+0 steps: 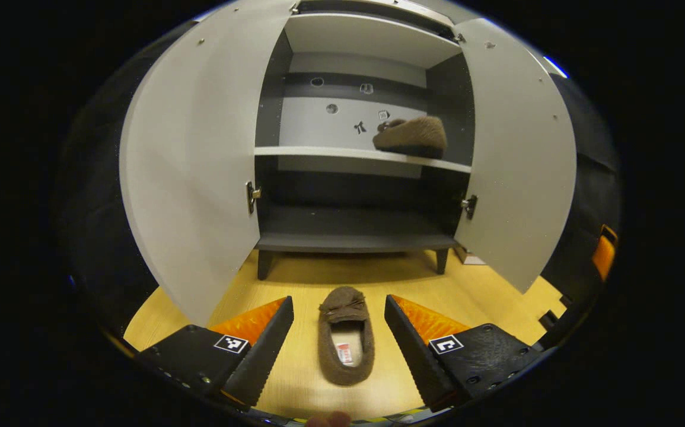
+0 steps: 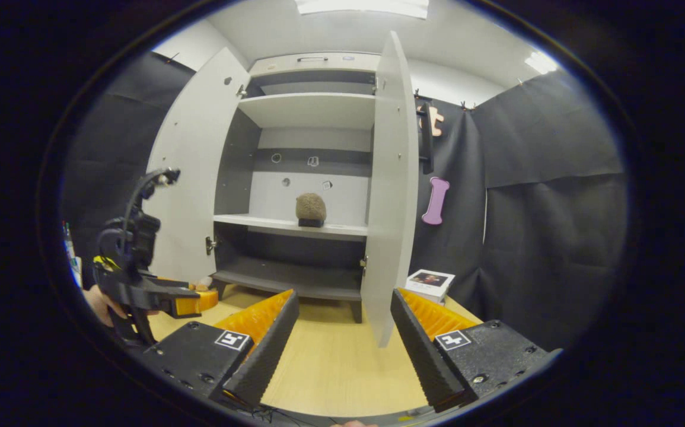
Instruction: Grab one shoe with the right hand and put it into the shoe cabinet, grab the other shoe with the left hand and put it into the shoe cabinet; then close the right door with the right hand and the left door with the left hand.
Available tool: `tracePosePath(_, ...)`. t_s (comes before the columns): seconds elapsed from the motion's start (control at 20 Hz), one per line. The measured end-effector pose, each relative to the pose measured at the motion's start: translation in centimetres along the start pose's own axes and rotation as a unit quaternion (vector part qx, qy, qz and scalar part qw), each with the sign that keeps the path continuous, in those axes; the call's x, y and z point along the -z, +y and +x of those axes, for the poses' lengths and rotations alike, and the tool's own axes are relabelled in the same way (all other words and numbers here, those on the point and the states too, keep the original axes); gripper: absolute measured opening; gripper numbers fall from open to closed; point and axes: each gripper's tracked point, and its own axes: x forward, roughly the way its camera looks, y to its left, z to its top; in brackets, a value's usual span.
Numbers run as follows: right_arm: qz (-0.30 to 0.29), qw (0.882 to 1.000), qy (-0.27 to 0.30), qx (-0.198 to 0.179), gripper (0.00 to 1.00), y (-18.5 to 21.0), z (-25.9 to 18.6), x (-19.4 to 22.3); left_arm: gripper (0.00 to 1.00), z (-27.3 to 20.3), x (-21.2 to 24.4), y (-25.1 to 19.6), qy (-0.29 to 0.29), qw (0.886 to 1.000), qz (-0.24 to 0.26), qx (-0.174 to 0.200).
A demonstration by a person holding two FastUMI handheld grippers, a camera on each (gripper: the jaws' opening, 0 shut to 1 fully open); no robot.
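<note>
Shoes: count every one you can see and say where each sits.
2. One brown shoe lies on the cabinet's middle shelf, towards its right end. The other shoe lies on the floor before the cabinet, between the open left tongs, untouched.

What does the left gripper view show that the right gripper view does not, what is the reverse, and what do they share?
Left gripper view: a brown slipper lying on the floor between the fingers of the open left gripper. Right gripper view: the open right gripper, a hand at the left edge, and a flat box on the floor beside the right door. Shared: the shoe cabinet, both doors open, with the other slipper on its middle shelf.
</note>
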Motion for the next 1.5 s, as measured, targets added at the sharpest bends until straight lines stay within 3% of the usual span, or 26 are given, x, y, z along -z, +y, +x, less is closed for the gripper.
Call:
tracePosePath(0.35, 0.0, 0.999, 0.027, 0.029, 0.99, -1.4, 0.5, 1.4, 0.95, 6.0, 9.4, 1.4, 0.127, 0.991, -0.036, 0.003)
tracePosePath(0.65, 0.004, 0.998, 0.039, 0.045, 0.99, -2.2, 1.1, 2.4, 0.91, 7.4, 10.3, 1.6, 0.131, 0.99, -0.059, -0.002)
tracePosePath(0.75, 0.002, 0.998, 0.042, 0.046, 0.99, -2.1, 1.3, 2.6, 0.84, 7.9, 10.5, 1.3, 0.124, 0.989, -0.086, -0.005)
tracePosePath(0.8, 0.001, 0.998, 0.042, 0.047, 0.99, -2.2, 1.4, 2.7, 0.73, 8.1, 10.7, 1.1, 0.119, 0.988, -0.101, -0.006)
tracePosePath(0.85, 0.0, 0.998, 0.042, 0.048, 0.98, -2.2, 1.4, 2.7, 0.7, 8.3, 10.6, 0.7, 0.115, 0.987, -0.112, 0.0)
tracePosePath(0.9, -0.002, 0.998, 0.041, 0.048, 0.98, -2.3, 1.4, 2.6, 0.52, 8.3, 10.3, 0.5, 0.11, 0.987, -0.115, -0.001)
tracePosePath(0.95, -0.004, 0.998, 0.041, 0.049, 0.98, -2.3, 1.3, 2.6, 0.48, 8.3, 10.2, 0.6, 0.104, 0.989, -0.109, -0.008)
tracePosePath(1.1, -0.008, 0.998, 0.047, 0.045, 0.99, -2.2, 1.4, 3.0, 0.14, 8.7, 9.8, 1.1, 0.099, 0.991, -0.083, -0.034)
tracePosePath(1.3, -0.012, 0.998, 0.048, 0.036, 0.98, -1.8, 1.4, 3.0, 0.02, 7.2, 9.0, -0.1, 0.097, 0.991, -0.094, -0.017)
tracePosePath(1.5, -0.023, 0.999, 0.041, 0.022, 0.98, -0.9, 1.2, 2.7, 0.03, 2.4, 4.0, 0.1, 0.046, 0.993, -0.104, -0.043)
